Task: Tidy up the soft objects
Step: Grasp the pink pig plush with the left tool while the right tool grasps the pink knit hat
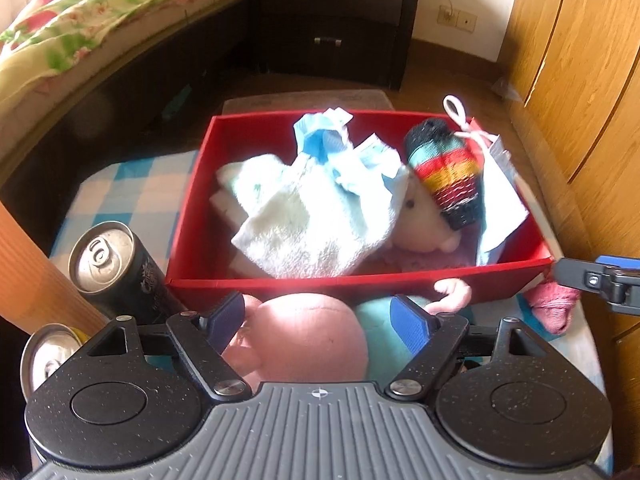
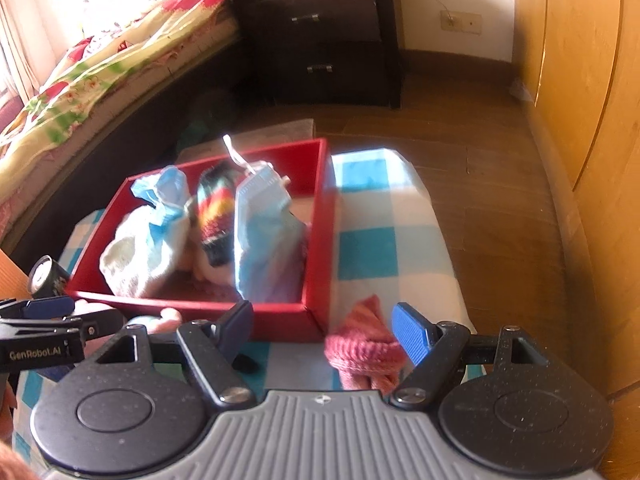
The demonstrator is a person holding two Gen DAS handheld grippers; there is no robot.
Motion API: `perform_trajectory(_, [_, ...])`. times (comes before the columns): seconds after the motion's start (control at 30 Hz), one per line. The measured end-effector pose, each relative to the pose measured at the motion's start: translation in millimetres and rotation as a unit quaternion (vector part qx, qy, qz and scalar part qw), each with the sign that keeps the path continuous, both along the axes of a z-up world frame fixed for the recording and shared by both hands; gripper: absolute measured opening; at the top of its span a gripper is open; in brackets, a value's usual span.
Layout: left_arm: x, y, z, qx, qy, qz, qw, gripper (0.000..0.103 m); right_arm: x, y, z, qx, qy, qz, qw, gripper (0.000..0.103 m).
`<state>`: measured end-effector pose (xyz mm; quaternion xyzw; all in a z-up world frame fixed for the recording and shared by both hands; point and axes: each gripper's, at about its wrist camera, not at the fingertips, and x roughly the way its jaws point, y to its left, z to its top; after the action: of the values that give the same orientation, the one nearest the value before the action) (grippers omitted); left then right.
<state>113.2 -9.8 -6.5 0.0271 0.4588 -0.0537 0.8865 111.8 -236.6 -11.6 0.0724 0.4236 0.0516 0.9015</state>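
The red box (image 1: 360, 276) is my landmark; it sits on the blue-and-white checked cloth (image 2: 372, 248) that covers the tabletop.

Inside the box: a white towel (image 1: 304, 232), a crumpled light blue cloth (image 1: 324, 140) behind it, a plush animal in a striped knit hat (image 1: 448, 176), and a pale blue bag (image 2: 264, 240) against the right wall.

Just outside the near wall of the box lies a pink and teal plush toy (image 1: 316, 336). My left tool (image 1: 324, 320) is over it with its jaws apart, one pad on each side of the pink head. I cannot tell for certain whether the pads touch it; they do not appear to press.

By the near right corner of the box lies a pink knit item (image 2: 364, 352). My right tool (image 2: 328, 328) stands with jaws apart; the knit lies just beside its right pad, and I cannot tell if they touch. The left pad is clear of it.

Left of the box, near its front corner, stand two drink cans: a black can (image 1: 120, 264) and, nearer me, a silver-topped can (image 1: 48, 356).
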Motion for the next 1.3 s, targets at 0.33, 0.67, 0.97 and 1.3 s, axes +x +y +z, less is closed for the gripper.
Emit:
perform_trajectory(0.33, [-6.4,9.2,-4.4,-0.007,0.012,0.007,0.9999,0.061,11.5,-13.8,-30.0,0.011,0.054,-0.008,0.998,0.055])
perform_trajectory(0.67, [-54.8,12.6,10.9,-0.039,0.017,-0.013,0.999,0.056,2.8,-6.4,-25.4,0.013,0.058,0.019,0.998,0.014])
perform_trajectory(0.97, [-62.8,5.4,13.7,-0.043,0.019,-0.033,0.9983,0.056,-13.0,-2.8,-15.8,0.033,0.052,0.031,0.998,0.007])
perform_trajectory(1.3, [-66.8,2.8,17.3,-0.037,0.015,-0.043,0.9983,0.056,-32.7,15.4,-11.6,0.044,0.056,0.07,0.995,0.006])
